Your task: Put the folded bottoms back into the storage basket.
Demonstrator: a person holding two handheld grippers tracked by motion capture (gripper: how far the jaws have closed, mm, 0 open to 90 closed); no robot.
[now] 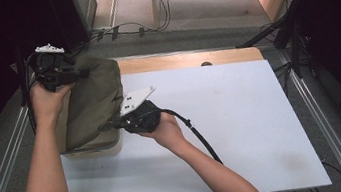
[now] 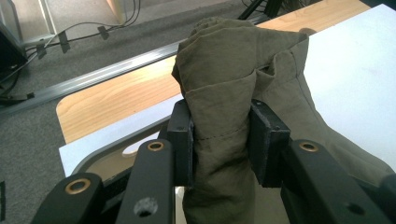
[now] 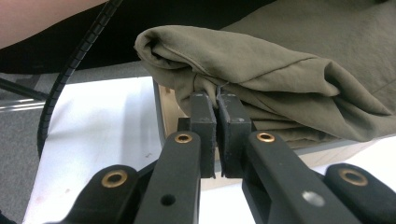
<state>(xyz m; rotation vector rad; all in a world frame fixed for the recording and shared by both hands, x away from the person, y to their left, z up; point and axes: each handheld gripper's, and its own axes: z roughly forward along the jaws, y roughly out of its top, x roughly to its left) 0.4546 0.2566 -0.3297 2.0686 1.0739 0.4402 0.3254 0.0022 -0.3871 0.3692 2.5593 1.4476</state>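
**Both grippers clamped on olive garment over tray at table's left edge**

Hidden/unclear: the tray [image 1: 95, 146] is mostly covered by the folded olive garment [image 1: 92, 103]; just its near rim and a corner show in the high view. Right gripper view shows a bit of the tray's inner wall under the cloth. What's inside the tray, if anything, can't be made out. The left forearm is cut off by the bottom edge of the high view.

Left gripper [image 2: 219, 140]: jaws squeezed on a thick bunched fold of the garment, cloth bulging above and below the pads. It sits at the garment's far left corner in the high view.

Right gripper [image 3: 215, 122]: jaws nearly together, pinching a thin edge on the underside of the garment's near right side, just above the tray rim. The exact fabric caught is hard to see, since the folds overhang the pad tips.

Surroundings: white tabletop [image 1: 223, 129] with a wooden strip [image 1: 188, 60] along its far edge. Grey carpet, taped cables [image 1: 119, 31] and metal rails [image 1: 323, 120] lie around it. The right gripper's cable [image 1: 199, 135] trails across the white top.
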